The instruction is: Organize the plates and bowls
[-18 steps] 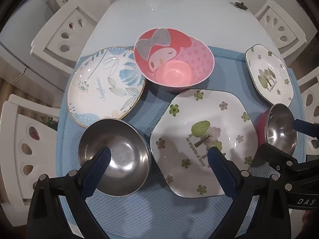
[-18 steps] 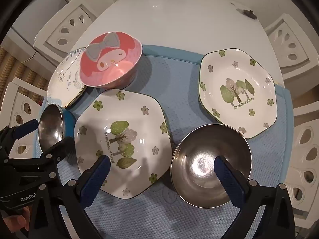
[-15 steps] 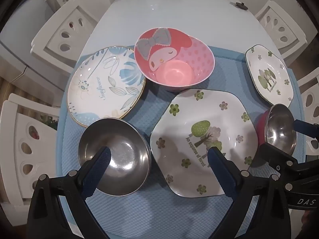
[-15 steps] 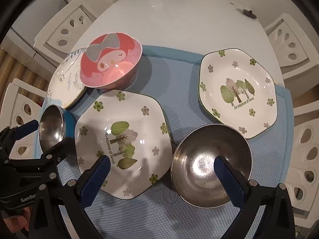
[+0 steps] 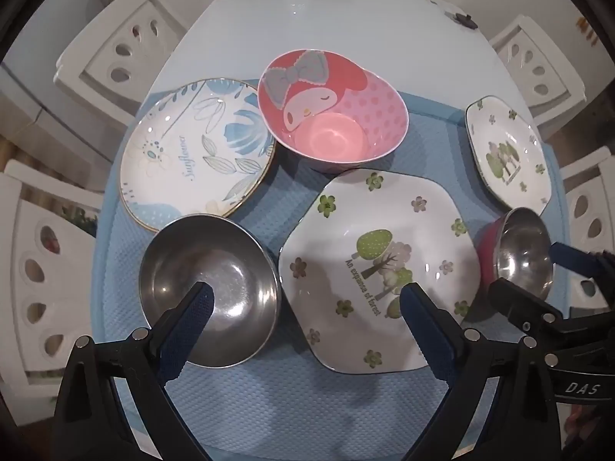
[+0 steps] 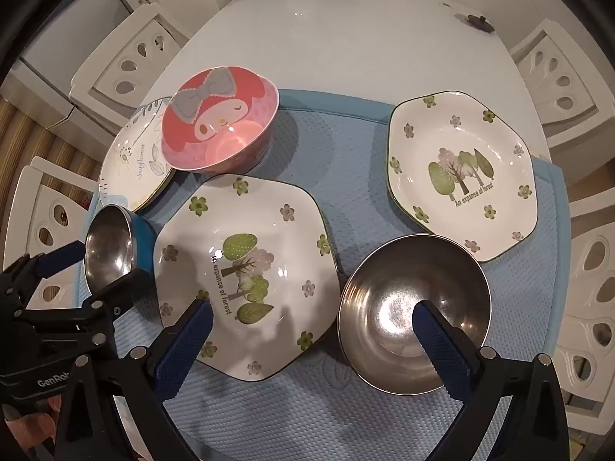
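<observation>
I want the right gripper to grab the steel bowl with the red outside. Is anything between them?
Nothing visible: the right gripper hangs open above the mat, one finger over the red-sided steel bowl, no dish between.

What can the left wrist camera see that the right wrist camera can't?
Only the left wrist view shows the whole sunflower plate and the red side of the red-sided steel bowl. Only the right wrist view shows the blue side of the blue-sided steel bowl and a person's fingers. Both show the pink bowl, the middle forest plate, the right forest plate, the blue mat, and the left gripper and right gripper, open and empty.
</observation>
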{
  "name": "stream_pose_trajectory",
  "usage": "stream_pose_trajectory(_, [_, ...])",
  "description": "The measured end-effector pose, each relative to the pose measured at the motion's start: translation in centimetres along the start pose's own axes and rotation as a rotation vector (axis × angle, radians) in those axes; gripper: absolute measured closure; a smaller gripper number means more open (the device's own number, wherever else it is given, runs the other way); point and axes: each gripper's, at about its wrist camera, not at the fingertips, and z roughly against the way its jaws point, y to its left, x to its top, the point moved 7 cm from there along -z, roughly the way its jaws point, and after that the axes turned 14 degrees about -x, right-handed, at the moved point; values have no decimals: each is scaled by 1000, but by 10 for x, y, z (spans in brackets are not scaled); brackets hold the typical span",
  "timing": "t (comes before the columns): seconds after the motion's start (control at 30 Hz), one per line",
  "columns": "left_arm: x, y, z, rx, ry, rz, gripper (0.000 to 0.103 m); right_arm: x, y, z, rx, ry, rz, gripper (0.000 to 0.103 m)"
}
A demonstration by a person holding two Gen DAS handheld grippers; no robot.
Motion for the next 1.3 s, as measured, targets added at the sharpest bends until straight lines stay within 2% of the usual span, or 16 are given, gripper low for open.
stream_pose_trajectory(1.3, [0, 2, 6, -2, -8, 21, 6, 0, 0, 5, 7, -16, -10, 0])
